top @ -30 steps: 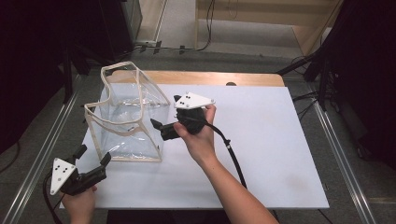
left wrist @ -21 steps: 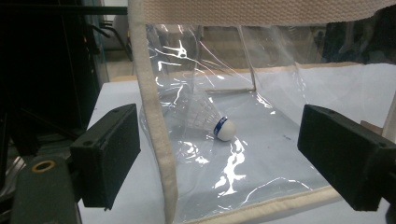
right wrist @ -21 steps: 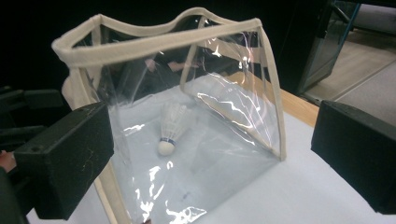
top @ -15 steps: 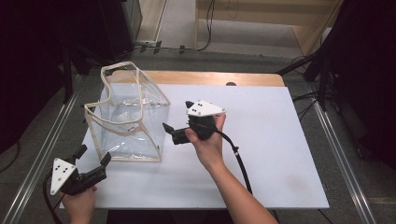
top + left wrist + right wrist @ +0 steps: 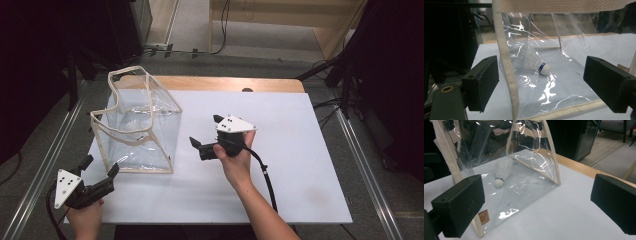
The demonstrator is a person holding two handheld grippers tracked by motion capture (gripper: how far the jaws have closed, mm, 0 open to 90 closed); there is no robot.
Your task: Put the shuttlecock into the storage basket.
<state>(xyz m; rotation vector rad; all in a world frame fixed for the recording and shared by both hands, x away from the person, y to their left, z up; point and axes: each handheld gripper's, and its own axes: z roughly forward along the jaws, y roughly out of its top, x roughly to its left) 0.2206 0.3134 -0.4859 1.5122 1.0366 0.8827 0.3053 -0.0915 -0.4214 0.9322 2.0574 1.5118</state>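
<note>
One clear bag (image 5: 137, 127) with cream trim was seen on the tabletop (image 5: 300, 150). One shuttlecock (image 5: 536, 62) was counted inside the bag. Two grippers were counted: a left gripper (image 5: 98, 170) and a right gripper (image 5: 206, 132), each with two black fingers (image 5: 480, 86) set apart. One grey plate was seen on each gripper, two in all. Two hands were counted, one on each gripper. One cable was seen trailing from each gripper.

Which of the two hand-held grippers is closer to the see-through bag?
The left gripper, at the table's near corner, nearly reaches the bag. The right gripper sits farther off, over bare table.
</note>
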